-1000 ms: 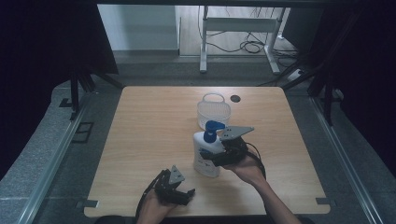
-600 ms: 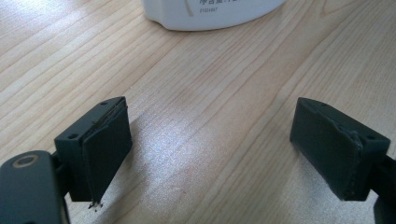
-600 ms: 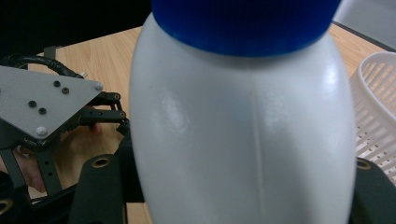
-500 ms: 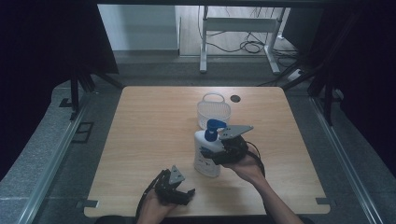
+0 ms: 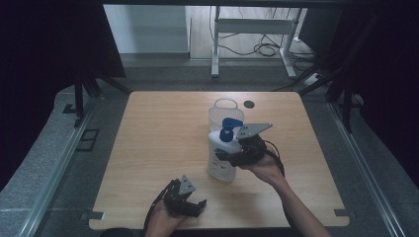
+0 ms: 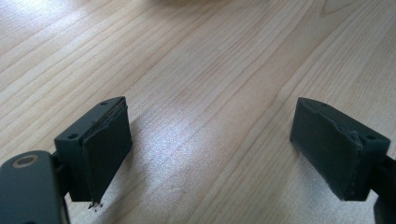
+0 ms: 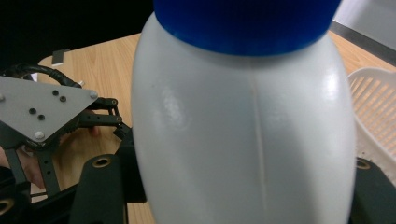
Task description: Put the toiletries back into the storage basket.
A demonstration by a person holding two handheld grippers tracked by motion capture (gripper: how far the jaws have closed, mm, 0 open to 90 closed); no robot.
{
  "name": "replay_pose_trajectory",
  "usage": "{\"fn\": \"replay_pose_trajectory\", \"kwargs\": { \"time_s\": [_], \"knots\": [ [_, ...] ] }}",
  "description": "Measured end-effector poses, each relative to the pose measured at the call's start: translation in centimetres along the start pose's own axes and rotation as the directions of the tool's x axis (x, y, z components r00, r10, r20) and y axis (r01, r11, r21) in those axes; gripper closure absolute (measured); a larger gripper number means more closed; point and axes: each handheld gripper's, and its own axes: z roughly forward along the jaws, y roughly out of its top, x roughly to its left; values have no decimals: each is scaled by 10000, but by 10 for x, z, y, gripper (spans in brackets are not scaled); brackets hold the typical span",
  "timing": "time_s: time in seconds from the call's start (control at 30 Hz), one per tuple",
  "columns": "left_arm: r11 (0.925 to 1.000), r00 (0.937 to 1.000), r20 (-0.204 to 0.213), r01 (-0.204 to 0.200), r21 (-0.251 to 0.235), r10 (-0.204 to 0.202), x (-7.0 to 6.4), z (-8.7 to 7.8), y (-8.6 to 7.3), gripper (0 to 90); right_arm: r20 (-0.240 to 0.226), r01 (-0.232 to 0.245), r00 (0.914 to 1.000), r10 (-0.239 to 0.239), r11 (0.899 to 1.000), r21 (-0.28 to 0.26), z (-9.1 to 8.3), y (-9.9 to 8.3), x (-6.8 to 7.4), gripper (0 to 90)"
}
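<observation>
Right tongs (image 5: 228, 154) pinch the white pump bottle (image 5: 221, 155) upright, blue pump (image 5: 230, 125) topmost, basket (image 5: 225, 114) just beyond; hand palm-up beneath. Left tongs (image 5: 195, 206) rest spread nearby, low.

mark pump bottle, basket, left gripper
pump bottle (image 5: 220, 158), high view, white body
basket (image 5: 226, 104), high view, far rim
left gripper (image 5: 193, 206), high view, between its open fingertips

High view: dim, dark surround; brightest light on the floor beyond the worktop (image 5: 163, 148). Soft, grainy, low in detail. Left gripper view: bright and sharp, pale glare patch on the wood between the tongs (image 6: 212, 154). Right gripper view: white bottle (image 7: 243, 135) very close, soft, sheen on its sides; background dark.
</observation>
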Motion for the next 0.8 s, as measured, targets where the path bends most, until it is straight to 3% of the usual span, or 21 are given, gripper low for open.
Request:
{"fn": "replay_pose_trajectory", "kwargs": {
  "time_s": [0.4, 0.8],
  "knots": [
    [10000, 10000, 6, 8, -6, -8, 0, 0, 0, 120, -931, 533, 9941, -552, 9983, -234, -13, 16, -29, 379],
    [10000, 10000, 3, 9, -6, -9, 0, 0, 0, 120, -1372, 913, 9861, -938, 9955, -246, -21, 35, -48, 380]
  ]
}}
